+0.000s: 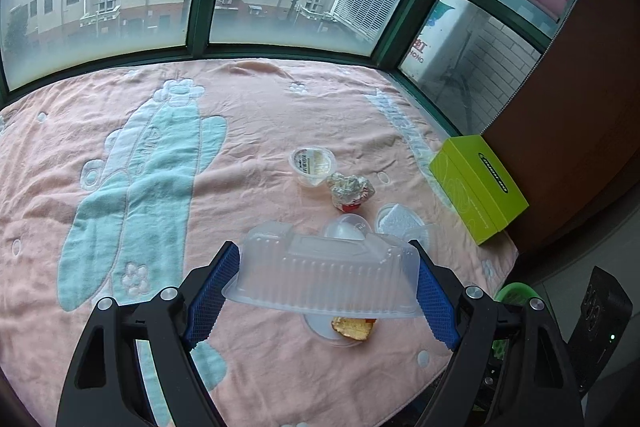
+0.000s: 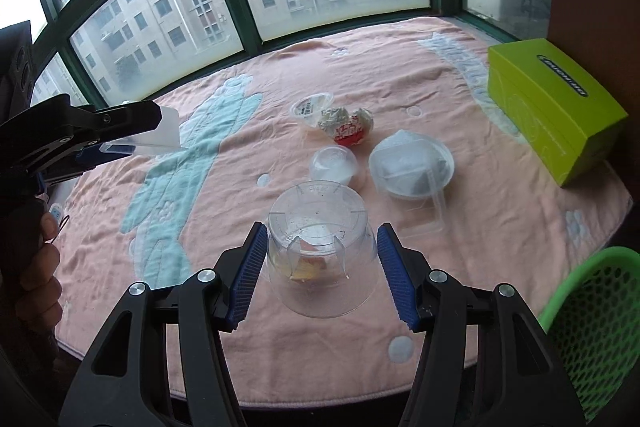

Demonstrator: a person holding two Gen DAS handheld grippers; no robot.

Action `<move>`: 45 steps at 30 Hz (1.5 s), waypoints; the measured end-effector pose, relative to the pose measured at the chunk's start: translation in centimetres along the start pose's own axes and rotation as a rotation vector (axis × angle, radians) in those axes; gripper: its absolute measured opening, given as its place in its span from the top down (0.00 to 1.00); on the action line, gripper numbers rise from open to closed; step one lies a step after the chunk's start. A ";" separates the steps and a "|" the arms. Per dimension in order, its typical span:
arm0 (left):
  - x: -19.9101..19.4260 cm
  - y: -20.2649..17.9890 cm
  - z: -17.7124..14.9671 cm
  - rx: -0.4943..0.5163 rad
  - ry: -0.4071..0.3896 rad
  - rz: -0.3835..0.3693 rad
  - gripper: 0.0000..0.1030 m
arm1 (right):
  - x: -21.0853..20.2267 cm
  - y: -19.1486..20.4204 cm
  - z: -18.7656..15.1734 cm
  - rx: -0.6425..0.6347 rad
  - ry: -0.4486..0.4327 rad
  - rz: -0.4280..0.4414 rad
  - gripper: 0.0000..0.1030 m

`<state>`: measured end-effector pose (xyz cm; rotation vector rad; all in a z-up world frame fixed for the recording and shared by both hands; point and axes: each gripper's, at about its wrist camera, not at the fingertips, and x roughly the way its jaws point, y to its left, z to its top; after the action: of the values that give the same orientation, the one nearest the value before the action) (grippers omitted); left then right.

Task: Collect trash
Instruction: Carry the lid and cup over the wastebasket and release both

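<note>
My left gripper (image 1: 326, 281) is shut on a clear car-shaped plastic tray (image 1: 320, 271) and holds it above the pink blanket (image 1: 248, 131); it also shows in the right wrist view (image 2: 132, 143). My right gripper (image 2: 318, 259) has its blue pads either side of an upturned clear plastic cup (image 2: 320, 243) with a scrap inside; contact is unclear. On the blanket lie a jelly cup (image 2: 310, 107), crumpled foil wrapper (image 2: 346, 125), a small clear lid (image 2: 332, 163) and a clear bowl with white tissue (image 2: 412, 163).
A green tissue box (image 2: 552, 107) stands at the right edge of the table. A green mesh basket (image 2: 592, 327) sits below the table's front right. Windows run along the far side.
</note>
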<state>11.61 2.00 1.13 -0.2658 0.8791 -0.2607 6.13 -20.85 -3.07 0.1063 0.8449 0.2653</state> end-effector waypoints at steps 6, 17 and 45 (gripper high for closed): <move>0.8 -4.2 -1.2 0.054 0.028 -0.054 0.22 | -3.1 -2.7 -1.9 0.045 -0.022 -0.069 0.45; 2.5 -12.9 -3.3 0.204 0.089 -0.148 0.22 | -8.5 -10.3 -5.9 0.205 -0.043 -0.211 0.45; 5.4 -26.7 -9.0 0.454 0.217 -0.275 0.22 | -17.1 -21.1 -13.8 0.471 -0.119 -0.436 0.36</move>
<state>4.78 -25.89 0.65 0.0691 0.9703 -0.7445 -11.07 -45.97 -4.00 0.3673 0.7780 -0.3509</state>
